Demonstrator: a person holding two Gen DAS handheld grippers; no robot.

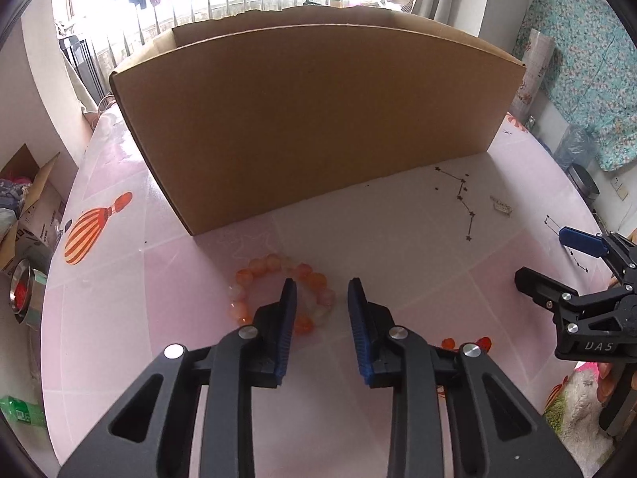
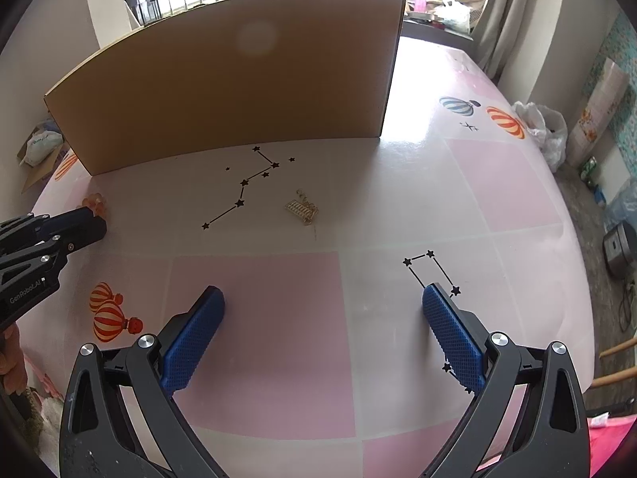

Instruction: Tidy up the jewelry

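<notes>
**Cardboard box ahead, beads under my left tongs**

A cardboard box [image 1: 314,119] stands across the table [image 2: 497,183] ahead of me. My right gripper [image 2: 322,306] gapes wide, empty; "GenRobot.AI" is printed on the other. My left gripper [image 1: 322,294], half open, holds nothing above the orange bead bracelet [image 1: 274,269]. A gold charm [image 2: 301,211] lies apart.

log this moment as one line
left gripper: open over bead bracelet | right gripper: open, empty | gold charm: on table | cardboard box: behind
</notes>
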